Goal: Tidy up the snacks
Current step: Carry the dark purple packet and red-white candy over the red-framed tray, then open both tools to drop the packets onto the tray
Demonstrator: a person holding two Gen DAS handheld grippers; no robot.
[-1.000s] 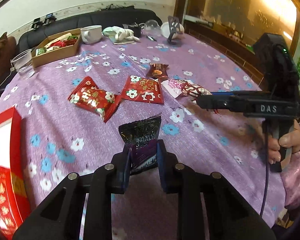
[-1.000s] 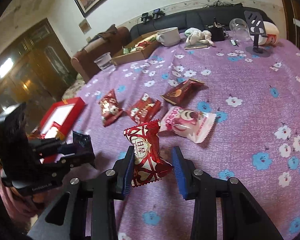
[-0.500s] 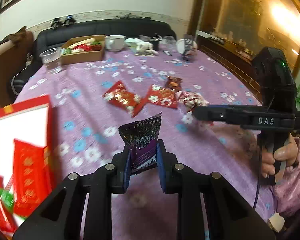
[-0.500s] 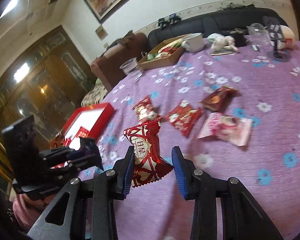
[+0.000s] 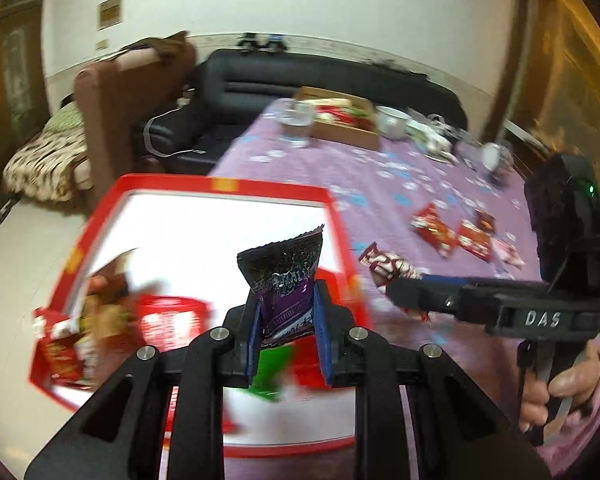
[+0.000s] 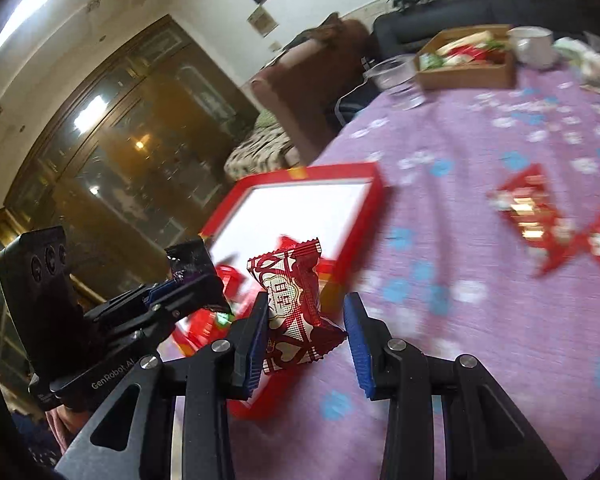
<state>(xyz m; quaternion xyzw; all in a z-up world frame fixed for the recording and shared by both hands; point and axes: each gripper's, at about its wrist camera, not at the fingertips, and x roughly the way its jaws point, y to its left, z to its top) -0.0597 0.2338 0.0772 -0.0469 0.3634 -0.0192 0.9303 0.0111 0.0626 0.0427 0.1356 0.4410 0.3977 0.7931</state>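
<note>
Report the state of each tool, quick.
Left tool: shut on the dark purple foil snack packet.
Right tool: holding the red-and-white patterned candy wrapper.

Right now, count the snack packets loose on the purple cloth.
4, clustered: a red packet, a second red packet beside it, a dark packet behind, a pink packet rightmost. Others may be hidden.

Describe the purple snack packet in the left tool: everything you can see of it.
The purple snack packet is a small glossy foil pouch, dark at its crimped, saw-toothed top and purple lower down, with pale print too blurred to read. It stands nearly upright, its top leaning slightly right, pinched at its lower half between the blue-padded fingers of the left tool. It is held in the air over the red box with the white inside; only the pads touch it.
</note>
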